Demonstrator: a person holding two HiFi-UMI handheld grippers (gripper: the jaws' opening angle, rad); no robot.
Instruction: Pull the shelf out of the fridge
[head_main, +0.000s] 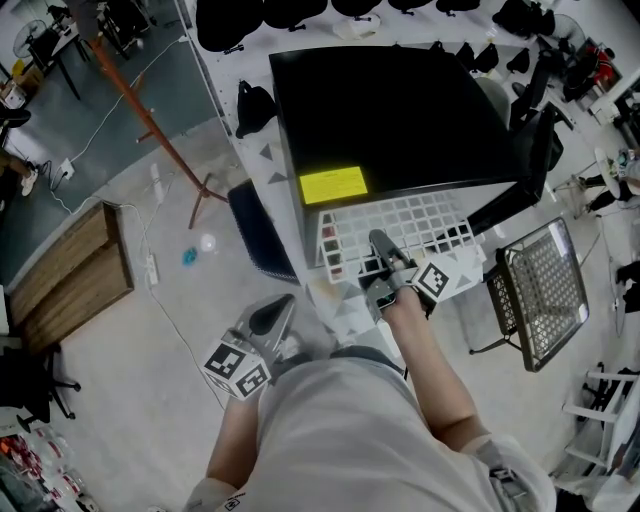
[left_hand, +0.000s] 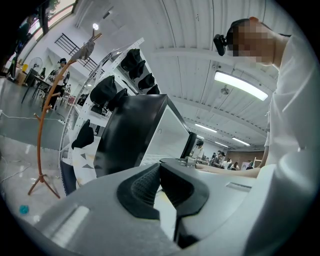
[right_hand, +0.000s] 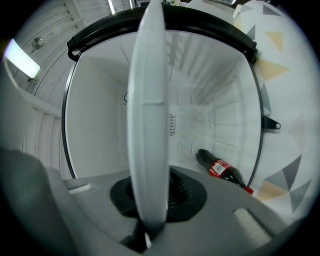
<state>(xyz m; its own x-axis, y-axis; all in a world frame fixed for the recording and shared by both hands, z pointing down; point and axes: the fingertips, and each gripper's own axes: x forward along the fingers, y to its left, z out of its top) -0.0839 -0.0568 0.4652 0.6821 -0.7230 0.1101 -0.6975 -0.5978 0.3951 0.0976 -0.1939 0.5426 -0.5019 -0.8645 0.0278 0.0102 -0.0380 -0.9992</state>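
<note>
1. Pale floor (head_main: 120, 350), marked with grey and tan triangles close to the fridge. A darker grey-blue patch lies at upper left.
2. Black fridge (head_main: 390, 110) stands in front of you, and its inside is white.
3. White grid shelf (head_main: 400, 225) sticks partway out of the fridge front, with its rear part under the black top.
4. Your right gripper (head_main: 381, 245) is clamped on the shelf's front edge. The right gripper view shows the white rim pinched between both pads.
5. Your left gripper (head_main: 275, 312) sits low by your body, well apart from the fridge. Its jaws are pressed together with nothing between them.
6. Room: an orange coat stand (head_main: 150, 120) is at left and a wooden board (head_main: 70, 265) lies on the floor nearer you. A wire rack (head_main: 545, 290) stands right of the fridge, and a small blue object (head_main: 189, 257) lies on the floor. Strip lights (left_hand: 240, 85) run along a ribbed ceiling.
7. Writing: a yellow label (head_main: 333, 185) sits on the fridge top, its print too small to read.
8. Dark bottle (right_hand: 222, 171) lies on its side inside the fridge. It has a red label, and the lettering is not legible.
</note>
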